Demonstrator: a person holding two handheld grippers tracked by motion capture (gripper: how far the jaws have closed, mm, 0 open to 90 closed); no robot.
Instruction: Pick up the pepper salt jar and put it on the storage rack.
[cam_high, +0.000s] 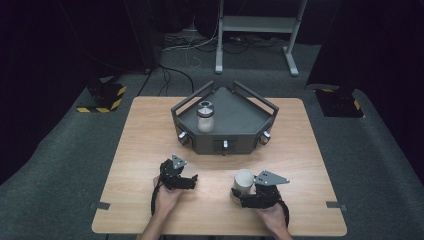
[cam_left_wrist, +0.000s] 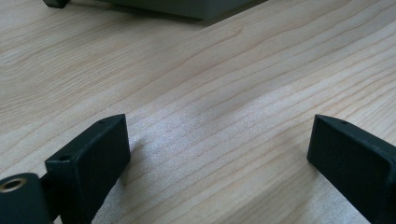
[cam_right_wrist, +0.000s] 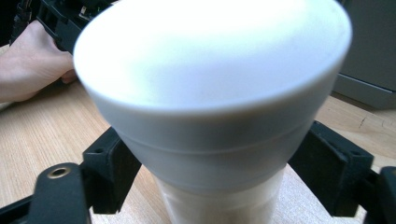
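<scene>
Bare tabletop (cam_left_wrist: 224, 93) around left gripper (cam_left_wrist: 219, 154)

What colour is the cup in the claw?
White cup, clearest in the right gripper view.

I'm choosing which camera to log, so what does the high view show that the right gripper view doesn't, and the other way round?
The high view adds the jar standing in the tray, plus the carpet and a metal stand beyond the table. The right gripper view adds a close look at black jaws on either side of the cup, below its wide top; whether they touch it is hidden. Both show the cup, table, tray wall and left hand.
</scene>
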